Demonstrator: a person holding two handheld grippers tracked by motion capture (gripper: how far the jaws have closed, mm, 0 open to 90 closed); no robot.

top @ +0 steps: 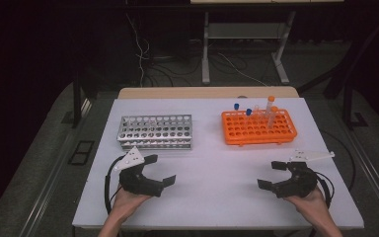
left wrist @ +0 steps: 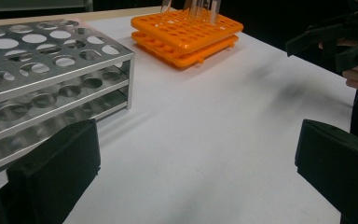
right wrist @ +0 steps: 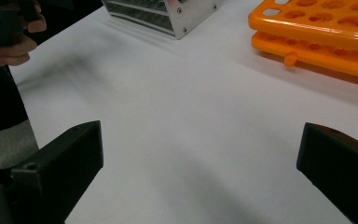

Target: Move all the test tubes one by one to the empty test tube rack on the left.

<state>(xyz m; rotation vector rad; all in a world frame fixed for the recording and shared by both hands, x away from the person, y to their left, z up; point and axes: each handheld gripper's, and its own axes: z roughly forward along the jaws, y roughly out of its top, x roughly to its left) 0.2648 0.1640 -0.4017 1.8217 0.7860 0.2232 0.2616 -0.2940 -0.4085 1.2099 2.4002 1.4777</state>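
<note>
At lower left of the high view, the left tool (top: 160, 170) rests on the white tabletop (top: 217, 197), jaws apart and empty, just below the metal rack (top: 155, 131). The orange rack (top: 258, 127) with tubes (top: 270, 111) sits upper right; below it the right tool (top: 272, 175) gapes, empty.

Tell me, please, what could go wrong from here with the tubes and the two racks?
The tubes stand close together at the orange rack's far right, so the open right gripper might knock a neighbour when reaching for one. The orange rack looks light and could slide. The metal rack has small holes, so a tube might miss.
</note>
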